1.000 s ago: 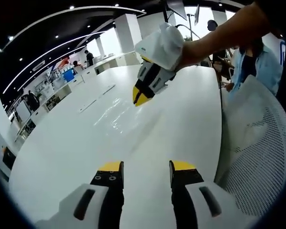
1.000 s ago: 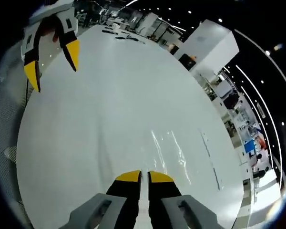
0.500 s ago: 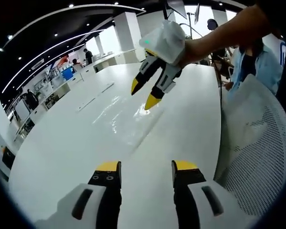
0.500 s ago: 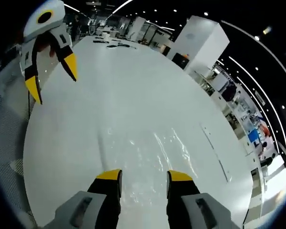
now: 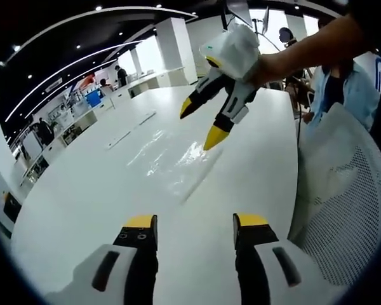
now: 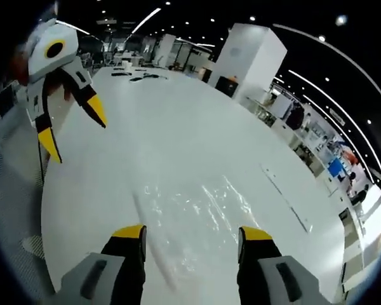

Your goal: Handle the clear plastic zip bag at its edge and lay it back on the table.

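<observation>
The clear plastic zip bag [image 5: 171, 159] lies flat on the white table [image 5: 82, 203], glinting under the lights; in the right gripper view the bag [image 6: 190, 213] spreads just beyond the jaws. My left gripper [image 5: 195, 222] is open over bare table, short of the bag's near edge. My right gripper [image 6: 193, 232] is open and raised above the bag, with nothing between its yellow-tipped jaws. In the left gripper view the right gripper [image 5: 200, 124] hangs open over the bag's far end. The left gripper [image 6: 73, 127] appears open at the upper left of the right gripper view.
A white mesh chair back [image 5: 343, 210] stands at the table's right edge. A person in a light blue shirt [image 5: 343, 89] is behind it. Thin flat strips [image 5: 130, 130] lie on the table farther left. Dark items [image 6: 140, 76] sit at the table's far end.
My right gripper opened, let go of the bag's edge and lifted away; the bag now lies flat on the table. The left gripper stayed open and nearly still.
</observation>
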`<action>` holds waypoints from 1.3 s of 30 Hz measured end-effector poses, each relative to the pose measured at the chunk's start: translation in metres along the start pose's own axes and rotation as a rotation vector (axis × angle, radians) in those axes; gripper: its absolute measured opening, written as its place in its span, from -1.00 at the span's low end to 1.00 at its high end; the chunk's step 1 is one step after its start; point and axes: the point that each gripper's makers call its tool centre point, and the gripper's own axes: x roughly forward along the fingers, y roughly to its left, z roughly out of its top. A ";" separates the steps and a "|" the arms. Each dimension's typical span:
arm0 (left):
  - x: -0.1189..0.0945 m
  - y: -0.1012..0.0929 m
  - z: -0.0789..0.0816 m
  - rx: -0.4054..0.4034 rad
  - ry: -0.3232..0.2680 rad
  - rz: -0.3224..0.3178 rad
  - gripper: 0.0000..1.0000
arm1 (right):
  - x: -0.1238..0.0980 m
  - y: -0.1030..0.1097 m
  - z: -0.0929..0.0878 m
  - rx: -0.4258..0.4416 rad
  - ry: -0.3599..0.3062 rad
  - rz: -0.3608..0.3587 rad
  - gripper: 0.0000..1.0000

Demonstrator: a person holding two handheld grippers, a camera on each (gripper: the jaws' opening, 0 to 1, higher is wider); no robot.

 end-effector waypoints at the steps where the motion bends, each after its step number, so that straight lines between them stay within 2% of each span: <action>1: 0.000 0.000 0.000 -0.004 0.000 0.001 -0.06 | 0.001 0.000 -0.001 0.007 -0.005 -0.003 0.20; 7: -0.002 -0.003 0.007 -0.029 -0.006 0.010 0.05 | -0.006 0.002 0.000 0.074 -0.037 -0.010 0.30; 12: 0.001 0.003 0.003 -0.052 -0.015 0.016 0.19 | -0.012 0.005 0.000 0.106 -0.059 -0.016 0.38; 22: 0.000 0.002 0.000 -0.103 -0.022 0.023 0.42 | -0.028 0.009 0.008 0.185 -0.129 -0.048 0.54; 26: 0.002 0.007 -0.008 -0.124 -0.020 0.030 0.50 | -0.034 0.008 0.006 0.204 -0.144 -0.061 0.60; 32: -0.001 0.005 -0.005 -0.150 -0.028 0.041 0.55 | -0.041 0.006 0.001 0.254 -0.160 -0.096 0.76; 39: -0.003 0.005 -0.010 -0.177 -0.038 0.051 0.56 | -0.050 0.011 -0.007 0.292 -0.167 -0.102 0.79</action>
